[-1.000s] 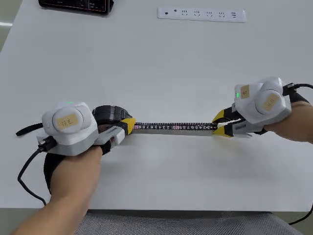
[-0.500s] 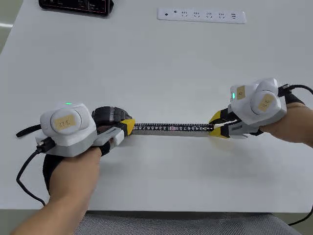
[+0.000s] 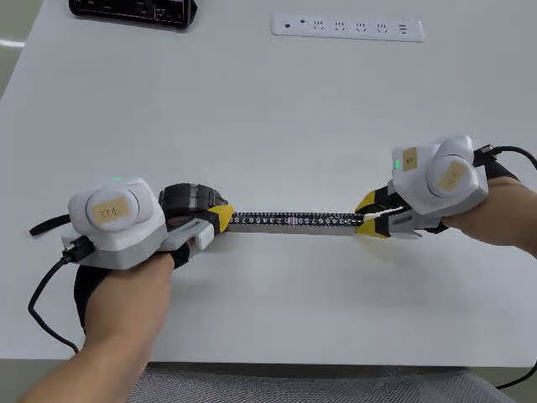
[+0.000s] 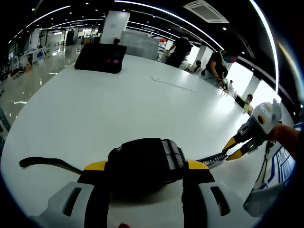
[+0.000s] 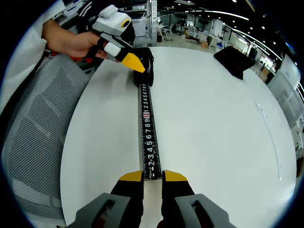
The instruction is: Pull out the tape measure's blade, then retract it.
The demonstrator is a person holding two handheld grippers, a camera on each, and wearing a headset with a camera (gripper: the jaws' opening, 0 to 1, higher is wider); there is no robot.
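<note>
1. Left gripper [image 3: 211,222] sat low on the left, jaws clamped around the tape measure case [image 3: 189,200].
2. Right gripper [image 3: 369,218] faced it, jaws pinched on the blade [image 3: 294,220] end.

A plain white surface [image 3: 268,117] carries everything. At its far side lies a white power strip [image 3: 347,27], and well to the left of that a black device [image 3: 134,10]. Nearer the front sits the black tape measure [image 3: 189,200]. Its blade [image 3: 294,220] runs out to the right, low along the surface, and its black strap [image 3: 46,225] lies to the left.
</note>
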